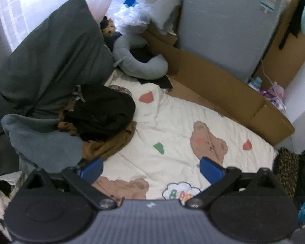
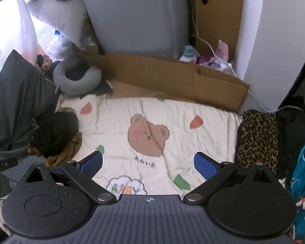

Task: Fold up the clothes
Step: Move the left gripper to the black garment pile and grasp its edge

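Left gripper: blue pads spread wide, nothing between them, held above the near part of the cream bear-print bedspread. Right gripper: likewise spread wide and empty, above the same bedspread's near edge. Heap of clothes at the bedspread's left edge: black garment on top, mustard-brown cloth beneath, spilling toward the near side. Dark grey pillow leaning just behind the heap. Grey neck pillow at the far left corner. Cardboard along the far edge. Leopard-print cloth at the right edge.
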Motion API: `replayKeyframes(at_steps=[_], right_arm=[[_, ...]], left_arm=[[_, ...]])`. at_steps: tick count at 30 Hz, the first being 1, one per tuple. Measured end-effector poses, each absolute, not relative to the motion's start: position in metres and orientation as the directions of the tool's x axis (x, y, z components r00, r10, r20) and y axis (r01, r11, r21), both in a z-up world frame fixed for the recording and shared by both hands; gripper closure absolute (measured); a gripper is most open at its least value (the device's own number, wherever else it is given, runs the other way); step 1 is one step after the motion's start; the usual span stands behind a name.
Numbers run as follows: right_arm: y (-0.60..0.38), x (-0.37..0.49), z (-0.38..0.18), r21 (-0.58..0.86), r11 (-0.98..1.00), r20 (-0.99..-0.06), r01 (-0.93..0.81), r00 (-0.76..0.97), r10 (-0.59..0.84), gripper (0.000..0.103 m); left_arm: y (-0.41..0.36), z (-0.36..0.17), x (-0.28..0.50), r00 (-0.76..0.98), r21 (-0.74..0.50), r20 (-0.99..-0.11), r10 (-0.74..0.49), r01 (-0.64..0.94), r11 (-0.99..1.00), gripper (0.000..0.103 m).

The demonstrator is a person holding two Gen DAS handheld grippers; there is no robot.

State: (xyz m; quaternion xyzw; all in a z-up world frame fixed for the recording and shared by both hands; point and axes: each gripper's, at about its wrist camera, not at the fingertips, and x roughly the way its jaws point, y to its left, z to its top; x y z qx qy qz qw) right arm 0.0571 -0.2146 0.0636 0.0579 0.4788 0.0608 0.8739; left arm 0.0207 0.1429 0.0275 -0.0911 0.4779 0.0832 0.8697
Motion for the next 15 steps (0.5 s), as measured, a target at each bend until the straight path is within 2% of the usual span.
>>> replayKeyframes(at_steps=[12,15], right_arm=[[-0.181,0.111,0.055,0.119,0.983,-0.838,-0.14,0.517,0.175,0.003],[-0.177,0.125,0.051,0.175,0.971,-0.841,-0.161,0.489,0.233,0.003]], left_arm=[[0.192,0.01,0.044,0.545,-0.11,-0.835,0.079,-0.305,0.946,0.005],[0.205,0.006,0.049,0.541,-0.088,-0.833,0.115,-0.335,0.938,0.007]])
